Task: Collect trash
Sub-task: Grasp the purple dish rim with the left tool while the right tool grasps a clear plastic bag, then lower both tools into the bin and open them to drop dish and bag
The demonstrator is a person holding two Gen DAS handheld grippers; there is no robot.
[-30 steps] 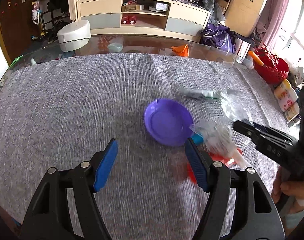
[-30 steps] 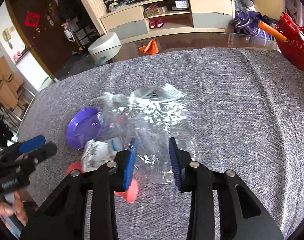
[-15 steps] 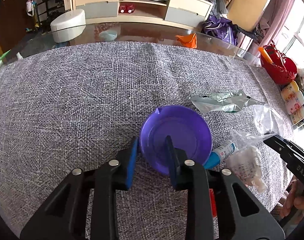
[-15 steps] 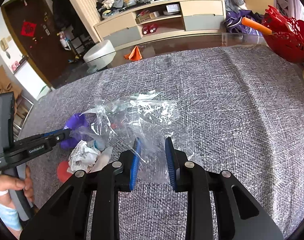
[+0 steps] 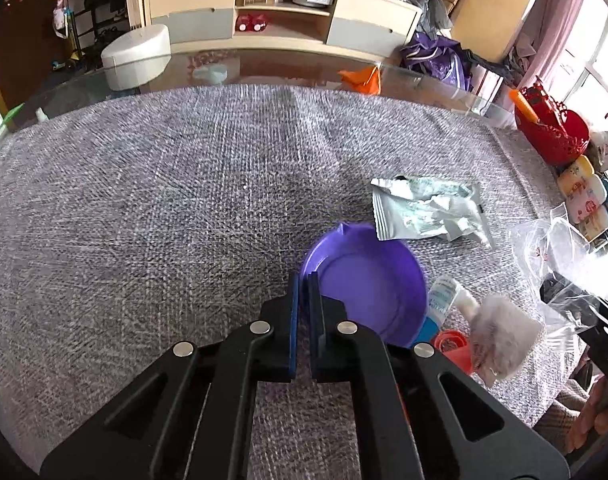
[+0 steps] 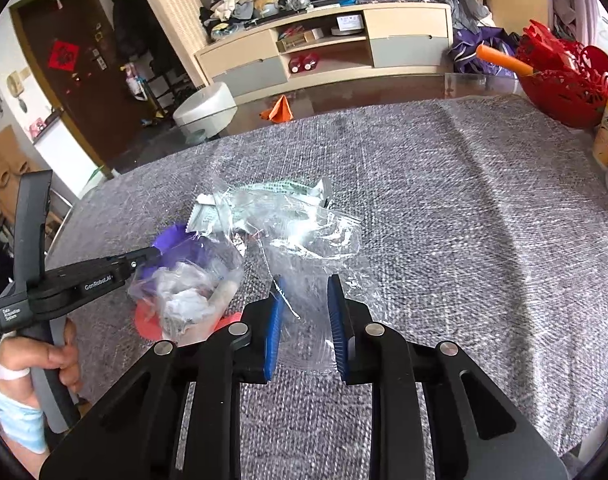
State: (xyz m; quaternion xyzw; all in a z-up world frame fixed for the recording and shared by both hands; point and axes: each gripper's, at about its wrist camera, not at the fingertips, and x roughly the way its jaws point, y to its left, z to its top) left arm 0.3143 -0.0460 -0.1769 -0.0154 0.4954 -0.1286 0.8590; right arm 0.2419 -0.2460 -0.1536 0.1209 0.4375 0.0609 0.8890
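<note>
Pinching the purple dish rim with the left gripper [image 5: 303, 280] while the right gripper [image 6: 306, 298] holds a clear bag beside it.

Left jaws, wide apart a second ago and half closed at the dish [image 5: 364, 284] half a second ago, are now clenched on its near rim; so the grab looks made and lifting or tipping the dish seems the next step; right jaws stay only partly closed, with the bag [image 6: 304, 240] film draped between and around them, so I cannot tell how firmly they grip it; trash lies just right of the dish on the grey cloth [image 5: 163, 200]: a crumpled tissue [image 5: 500, 340], a small bottle [image 5: 444, 296], a red cap [image 5: 452, 344]; a foil wrapper [image 5: 424, 208] overlaps the dish's far rim.
</note>
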